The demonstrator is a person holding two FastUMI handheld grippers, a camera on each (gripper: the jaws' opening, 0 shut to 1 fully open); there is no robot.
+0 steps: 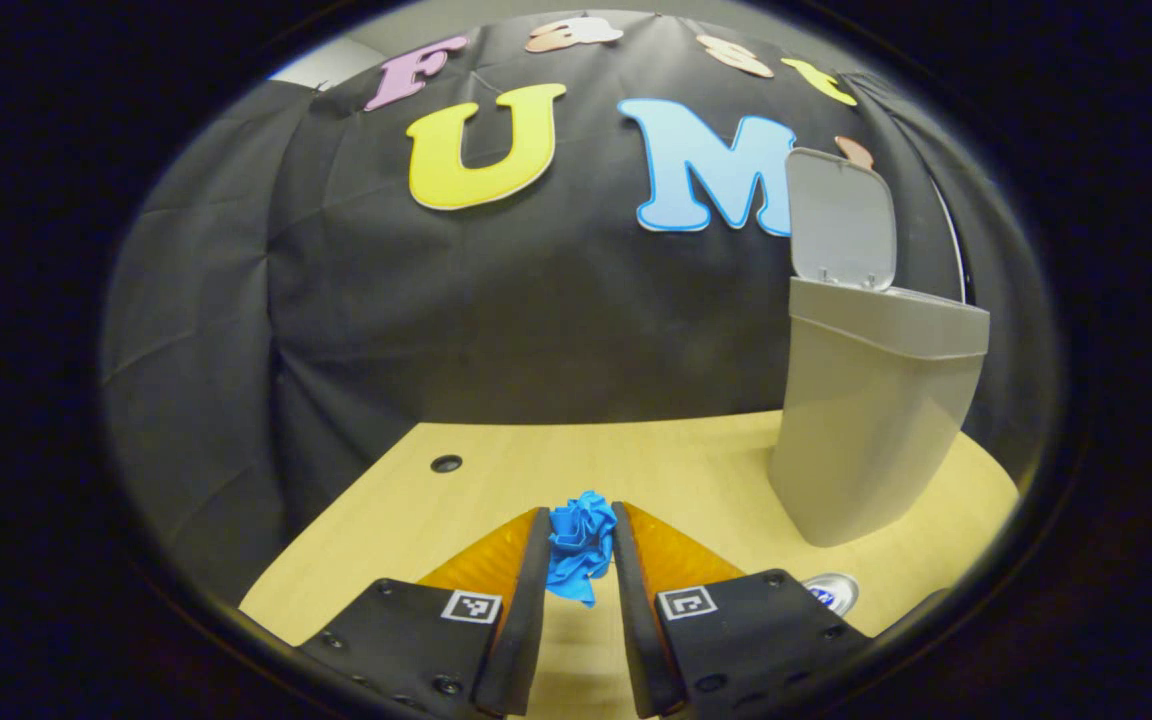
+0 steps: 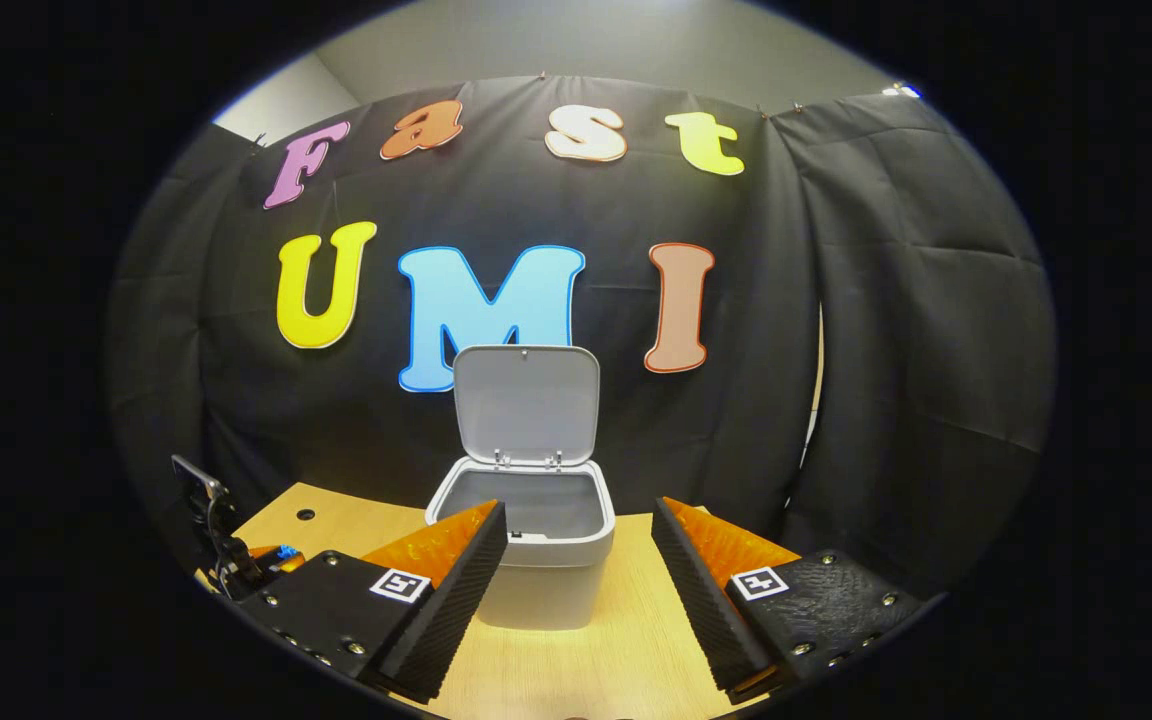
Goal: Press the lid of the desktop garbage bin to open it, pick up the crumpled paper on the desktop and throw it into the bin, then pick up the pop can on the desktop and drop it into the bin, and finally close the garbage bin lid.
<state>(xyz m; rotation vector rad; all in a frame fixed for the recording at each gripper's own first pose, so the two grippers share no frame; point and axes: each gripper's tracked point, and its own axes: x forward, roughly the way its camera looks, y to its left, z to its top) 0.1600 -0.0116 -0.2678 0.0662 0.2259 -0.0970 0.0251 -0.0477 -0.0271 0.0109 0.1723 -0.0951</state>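
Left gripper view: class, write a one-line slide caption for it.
Left gripper shut on blue crumpled paper above the desktop, grey garbage bin standing open at right.

left claw (image 1: 581,545): black screwed mounts | square marker tags | right claw (image 2: 576,560): ribbed pads

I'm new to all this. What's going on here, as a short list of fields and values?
bin lid: open, standing upright at the back
garbage bin: on the wooden desk, looks empty inside
crumpled paper: blue, pinched between the left gripper's fingers
left gripper: shut on the paper, left of the bin
right gripper: open, holding nothing, facing the bin
pop can: just its top visible, near the bin's base
stage: lid opened, paper grasped, not yet dropped in
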